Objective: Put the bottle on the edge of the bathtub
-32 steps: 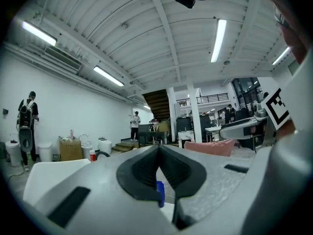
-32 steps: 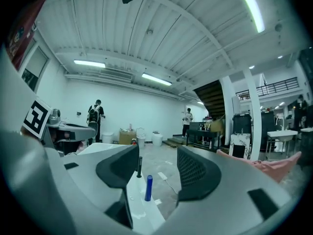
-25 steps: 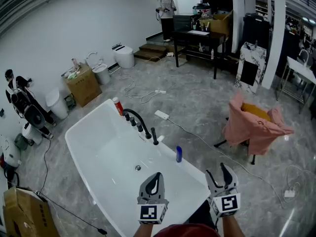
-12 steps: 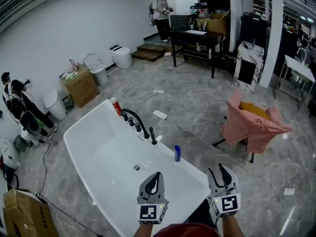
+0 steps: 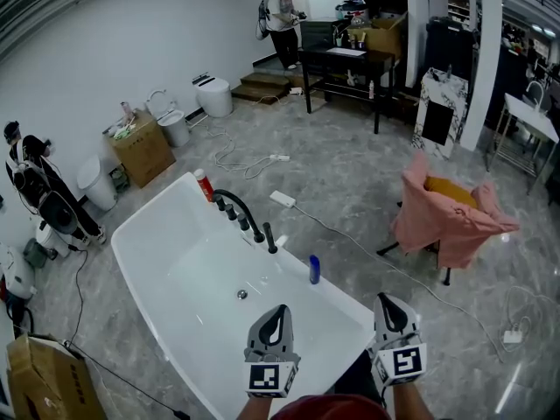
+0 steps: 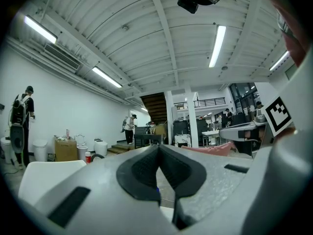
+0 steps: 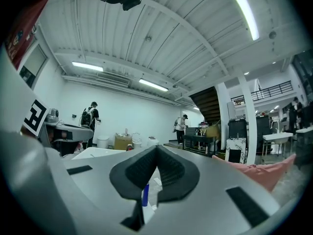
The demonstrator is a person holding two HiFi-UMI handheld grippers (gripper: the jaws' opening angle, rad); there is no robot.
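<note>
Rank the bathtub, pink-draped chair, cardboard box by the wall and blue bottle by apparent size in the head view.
1. bathtub
2. pink-draped chair
3. cardboard box, which stands farther from the camera
4. blue bottle

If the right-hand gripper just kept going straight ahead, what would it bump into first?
Probably the blue bottle on the bathtub rim: it shows almost dead ahead of the right gripper, whose fingers are shut. Depth is unclear, so it could pass just beside it.

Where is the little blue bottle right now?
In the head view, the blue bottle stands upright on the right-hand rim of the bathtub. It is slightly nearer the camera than the black faucet.
</note>
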